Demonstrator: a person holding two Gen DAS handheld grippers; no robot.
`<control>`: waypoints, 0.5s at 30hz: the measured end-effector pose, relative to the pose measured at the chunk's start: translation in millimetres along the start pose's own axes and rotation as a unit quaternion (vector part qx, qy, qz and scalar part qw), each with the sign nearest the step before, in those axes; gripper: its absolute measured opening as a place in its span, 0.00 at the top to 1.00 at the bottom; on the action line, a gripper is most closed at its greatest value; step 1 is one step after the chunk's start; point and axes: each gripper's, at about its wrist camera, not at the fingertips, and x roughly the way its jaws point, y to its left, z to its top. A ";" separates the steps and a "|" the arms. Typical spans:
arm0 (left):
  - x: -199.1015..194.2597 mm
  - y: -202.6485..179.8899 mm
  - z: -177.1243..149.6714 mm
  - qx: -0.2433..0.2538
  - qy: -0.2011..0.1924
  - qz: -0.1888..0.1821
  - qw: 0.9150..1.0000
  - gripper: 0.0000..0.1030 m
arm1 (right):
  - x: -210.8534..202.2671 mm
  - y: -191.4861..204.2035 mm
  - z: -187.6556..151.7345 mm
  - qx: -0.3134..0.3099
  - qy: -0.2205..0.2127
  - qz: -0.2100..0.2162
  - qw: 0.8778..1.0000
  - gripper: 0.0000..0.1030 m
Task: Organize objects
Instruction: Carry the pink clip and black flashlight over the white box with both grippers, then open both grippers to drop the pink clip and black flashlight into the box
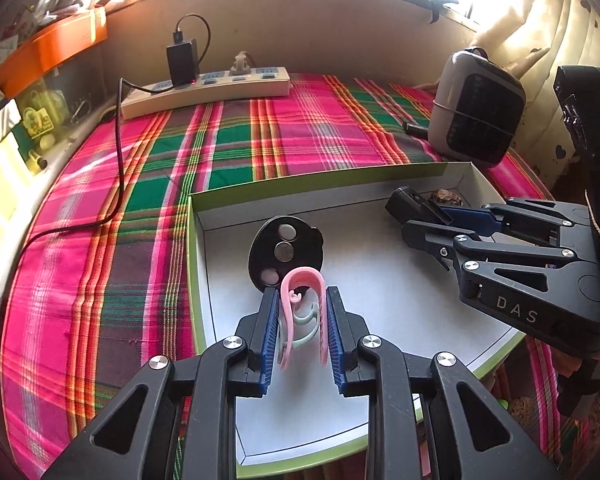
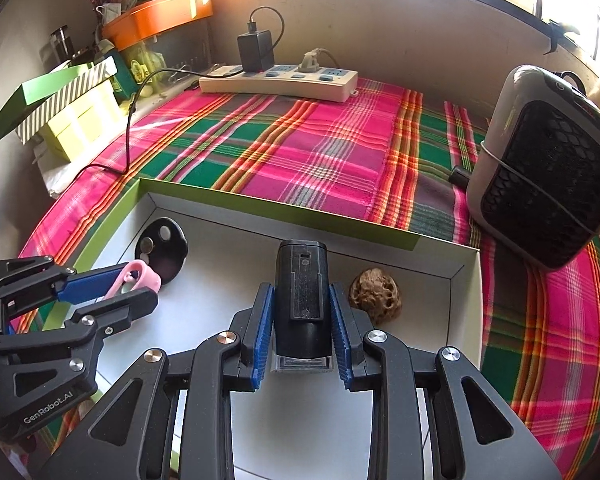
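The left gripper [image 1: 303,322] was clamped on a pink clip [image 1: 302,300] with a pale green curl inside it, the blue pads pressing both of its flanks. It hung over the floor of the white tray [image 1: 380,280], toward the tray's near left part. Just beyond the clip, at twelve o'clock from the jaws, a black disc [image 1: 286,250] with three round studs already lay in the tray against its far left corner.

The right gripper [image 2: 302,320] gripped a black boxy device [image 2: 301,284] by its sides, the device standing on end between the pads with a clear base showing at the bottom. It too was over the tray, toward the far right part. At about two o'clock from those jaws, just beside the device, a brown wrinkled nut [image 2: 374,294] rested on the tray floor near the far right corner.

Judged from this, the sorting was well along: two items sat in the tray and two more were held over it, not yet released. Outside the tray the plaid cloth [image 2: 320,152] carried only a power strip [image 2: 280,80] at twelve o'clock and a small heater [image 2: 540,168] at two o'clock, which seemed unlikely to belong to the job.
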 end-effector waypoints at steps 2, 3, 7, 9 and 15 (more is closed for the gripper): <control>0.7 -0.4 0.0 0.002 0.000 0.004 1.000 0.80 | 1.1 0.3 0.0 -0.002 0.000 -0.003 1.000 0.72; 1.1 -1.0 -0.1 0.004 -0.001 0.006 1.000 0.80 | 1.4 0.3 -0.1 -0.002 0.000 -0.004 1.000 0.72; 2.4 -0.8 0.4 0.004 0.000 0.005 1.000 0.79 | 2.7 1.2 1.0 -0.004 0.000 -0.004 1.000 0.72; 2.2 -0.6 0.2 0.006 0.000 0.005 1.000 0.79 | 3.5 1.6 1.3 -0.004 -0.001 -0.004 1.000 0.72; 2.7 -1.3 0.4 0.007 0.001 0.008 1.000 0.79 | 6.4 1.9 -0.2 -0.004 0.004 -0.005 1.000 0.72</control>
